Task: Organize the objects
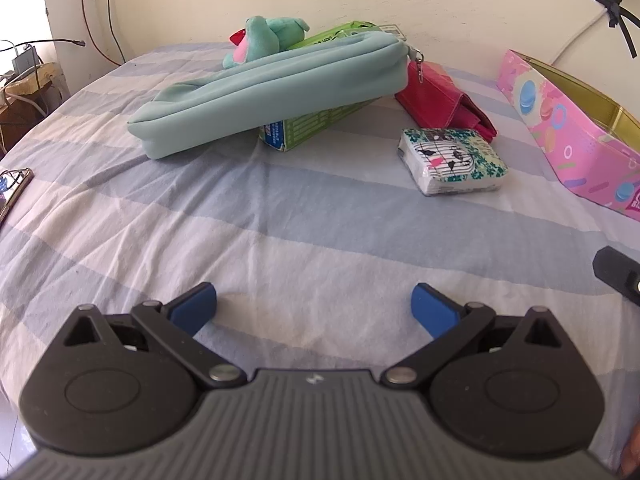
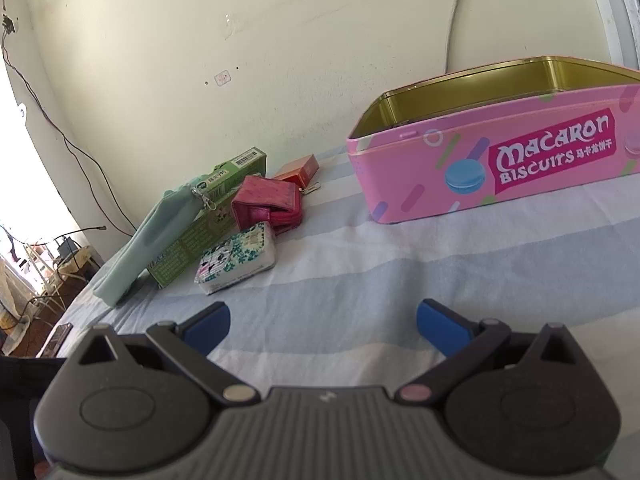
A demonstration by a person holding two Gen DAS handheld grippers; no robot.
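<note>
Objects for sorting are lying on the striped bedsheet [image 1: 280,216]: a mint pouch [image 1: 264,92] is leaning on a green carton [image 1: 312,128], beside a red wallet [image 1: 440,100] and a tissue pack [image 1: 452,160]. We are holding our left gripper [image 1: 314,304] and right gripper [image 2: 323,320] spread wide, empty, near the open pink biscuit tin [image 2: 500,160].

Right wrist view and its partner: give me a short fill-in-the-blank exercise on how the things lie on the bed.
1. The open pink biscuit tin has nothing visible inside; its inner walls are ____ coloured.
2. The teal pouch leans across the ____ carton.
3. The tissue pack lies in front of the ____ wallet.
4. Both the left gripper and right gripper are ____.

Missing words: gold; green; red; open
</note>
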